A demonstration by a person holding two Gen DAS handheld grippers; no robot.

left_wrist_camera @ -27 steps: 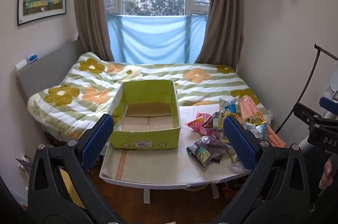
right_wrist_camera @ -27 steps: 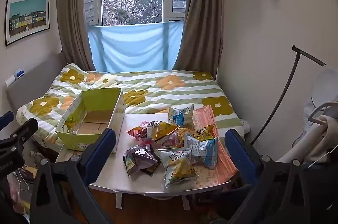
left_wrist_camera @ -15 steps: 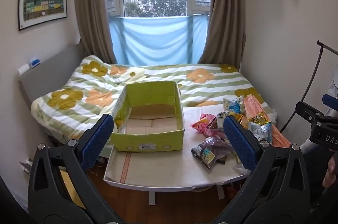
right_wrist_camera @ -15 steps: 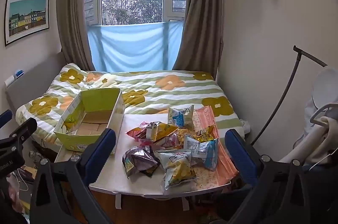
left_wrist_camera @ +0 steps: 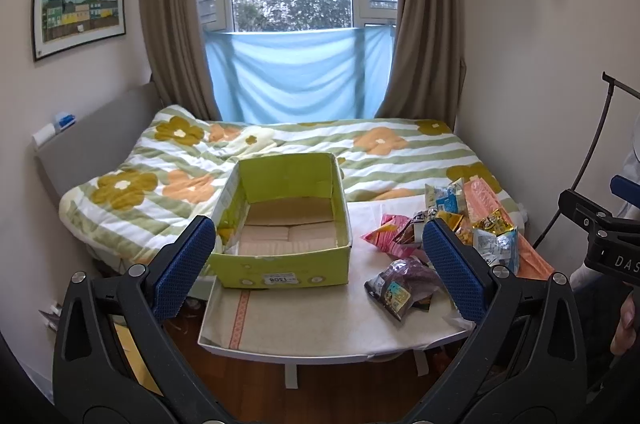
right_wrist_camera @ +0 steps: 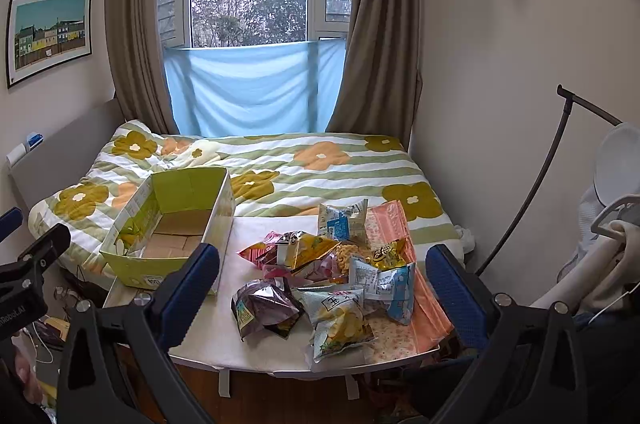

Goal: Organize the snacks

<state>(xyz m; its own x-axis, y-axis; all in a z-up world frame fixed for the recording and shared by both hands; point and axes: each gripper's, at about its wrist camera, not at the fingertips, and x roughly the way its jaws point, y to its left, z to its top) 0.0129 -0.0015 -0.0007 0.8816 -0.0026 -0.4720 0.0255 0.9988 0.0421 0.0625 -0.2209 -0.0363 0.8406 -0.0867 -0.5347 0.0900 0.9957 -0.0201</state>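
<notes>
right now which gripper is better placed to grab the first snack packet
Right. The right hand-held gripper is open and faces the heap of snack packets directly, the dark purple foil packet nearest. The open left hand-held gripper faces the green cardboard box instead.

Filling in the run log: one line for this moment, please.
stage: pre-grasp | left gripper: open | right gripper: open | green box: no snacks inside | snack bags: piled on table
</notes>
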